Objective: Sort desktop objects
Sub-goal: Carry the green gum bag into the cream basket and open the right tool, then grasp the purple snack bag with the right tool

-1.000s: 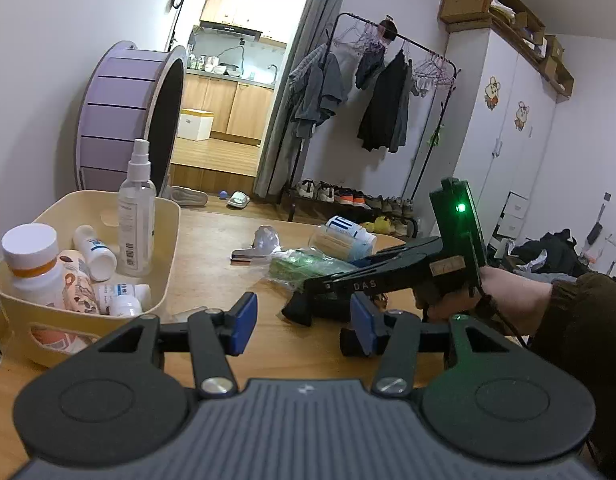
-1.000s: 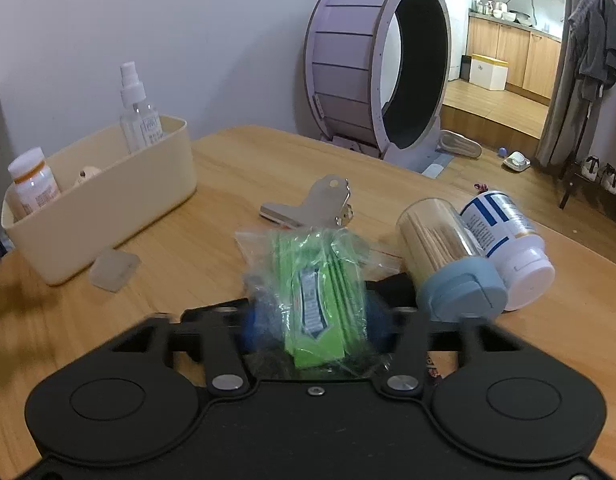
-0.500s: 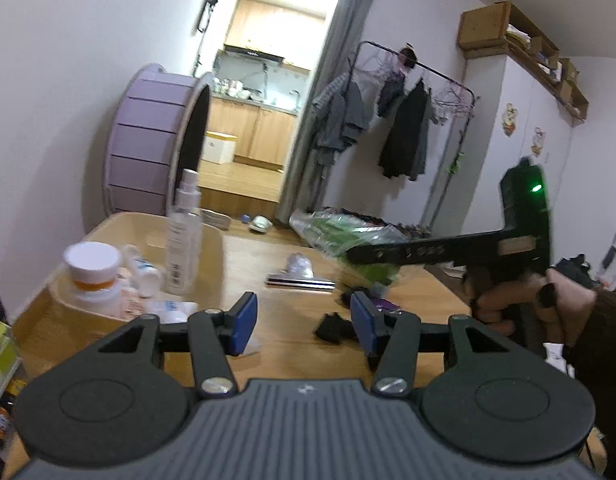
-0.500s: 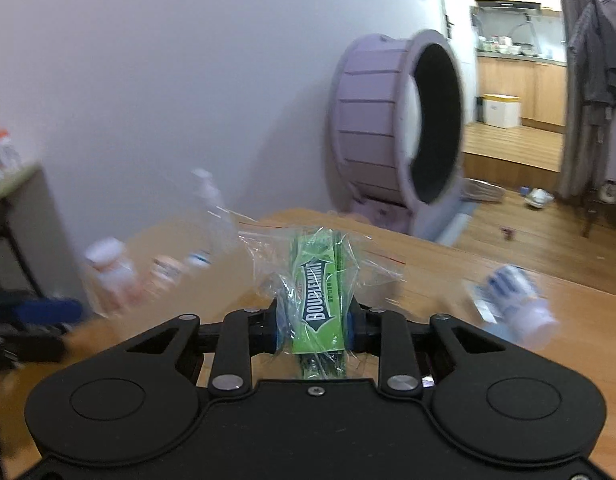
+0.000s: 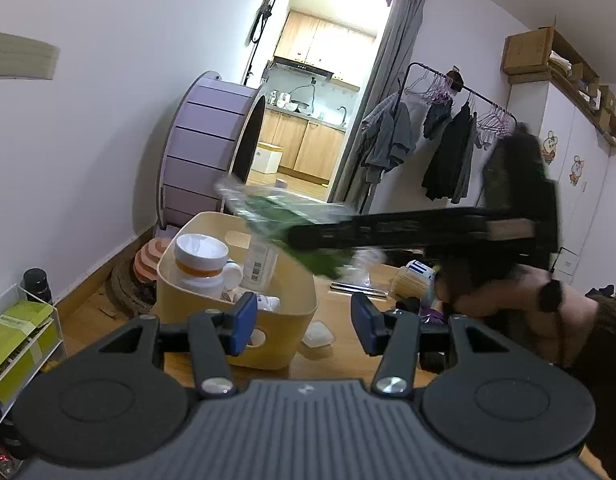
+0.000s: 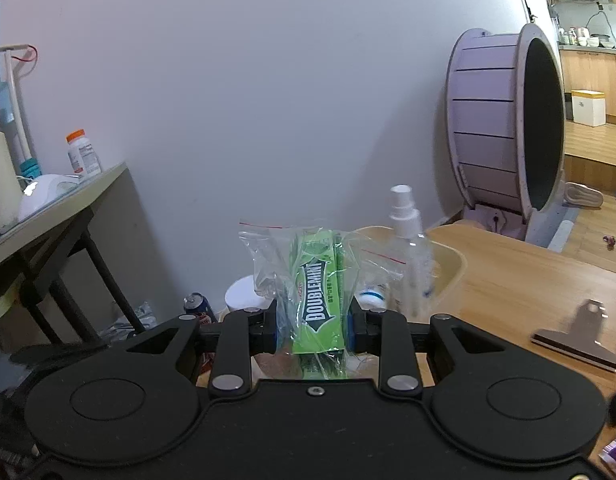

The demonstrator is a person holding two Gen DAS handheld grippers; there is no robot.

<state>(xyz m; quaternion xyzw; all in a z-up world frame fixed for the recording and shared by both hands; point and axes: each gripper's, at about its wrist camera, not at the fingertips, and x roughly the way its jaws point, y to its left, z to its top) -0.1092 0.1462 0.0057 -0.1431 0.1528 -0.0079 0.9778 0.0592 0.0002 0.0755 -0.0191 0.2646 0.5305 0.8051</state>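
Left wrist view: my left gripper (image 5: 300, 318) jaws stand open and empty, just in front of the cream bin (image 5: 296, 300) on the counter (image 5: 339, 312). Right of the bin, my right gripper (image 6: 311, 330) has its jaws clamped on a bagged Doublemint gum pack (image 6: 319, 298), held above the bin, near the spray bottle (image 6: 411, 248).

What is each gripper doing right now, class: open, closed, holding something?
Left gripper: open, nothing between its fingers.
Right gripper: closed on a bagged pack of Doublemint gum, held above the yellow bin.
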